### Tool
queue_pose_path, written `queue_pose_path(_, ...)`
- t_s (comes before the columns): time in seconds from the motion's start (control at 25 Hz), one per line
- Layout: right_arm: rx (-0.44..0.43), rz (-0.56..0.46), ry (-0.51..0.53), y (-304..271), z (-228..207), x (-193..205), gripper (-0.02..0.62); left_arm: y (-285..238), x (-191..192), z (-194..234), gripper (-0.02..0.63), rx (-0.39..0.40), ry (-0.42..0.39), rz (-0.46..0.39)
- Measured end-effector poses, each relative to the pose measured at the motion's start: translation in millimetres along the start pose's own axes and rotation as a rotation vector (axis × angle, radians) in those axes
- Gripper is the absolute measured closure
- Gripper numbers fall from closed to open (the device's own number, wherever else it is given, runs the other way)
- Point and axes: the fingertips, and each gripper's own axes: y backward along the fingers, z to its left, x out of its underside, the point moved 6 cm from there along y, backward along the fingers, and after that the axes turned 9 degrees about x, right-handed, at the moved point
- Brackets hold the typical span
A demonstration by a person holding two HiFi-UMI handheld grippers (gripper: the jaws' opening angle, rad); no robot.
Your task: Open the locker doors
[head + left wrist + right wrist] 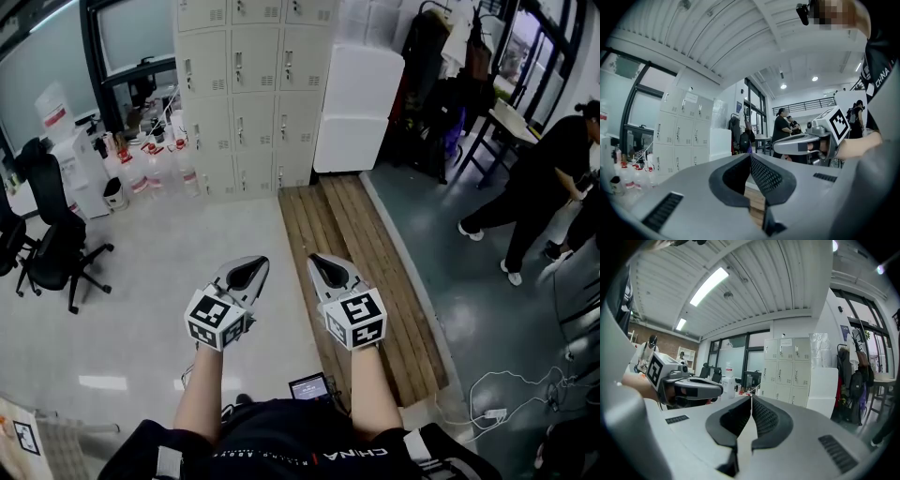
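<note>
Over at nine o'clock sat an office chair (54, 246), and at eleven a cluster of bottles (155, 167) on the floor. The lockers (253, 89) stood at twelve o'clock against the far wall, well apart from both grippers, with every door closed. The left gripper (255, 263) pointed level at them with its jaws clenched on nothing. Just beside it, the right gripper (320, 259) was pinched tight too, and empty. Wooden planks (375, 281) ran up towards one o'clock, and a person (539, 183) bent over at two. Those doors looked like thin painted steel, so probably light, stiff and slick, swinging on a hinge. The place to take hold was likely the small handle (238, 67) at each door's edge.
</note>
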Motion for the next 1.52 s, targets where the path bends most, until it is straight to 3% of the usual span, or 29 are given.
queue_pose_path(0.44, -0.001, 0.003, -0.01, 6, -18, 6, 0.563, -16, 3, -8, 0.586, -0.008, -0.003, 0.021)
queue_pose_path(0.76, 0.001, 0.003, -0.026, 14, -57, 21, 0.563, -52, 8, -17, 0.586, -0.035, -0.01, 0.046)
queue_pose_path(1.24, 0.024, -0.006, -0.165, 11, -125, 51, 0.563, -77, 21, -18, 0.586, -0.162, 0.003, 0.071)
queue_pose_path(1.4, 0.008, 0.016, -0.153, -12, -127, 54, 0.563, -82, 16, 1, 0.586, -0.119, 0.046, -0.031)
queue_pose_path(1.52, 0.014, 0.034, -0.138, -44, -129, 56, 0.563, -96, 21, 28, 0.586, -0.079, 0.029, -0.023)
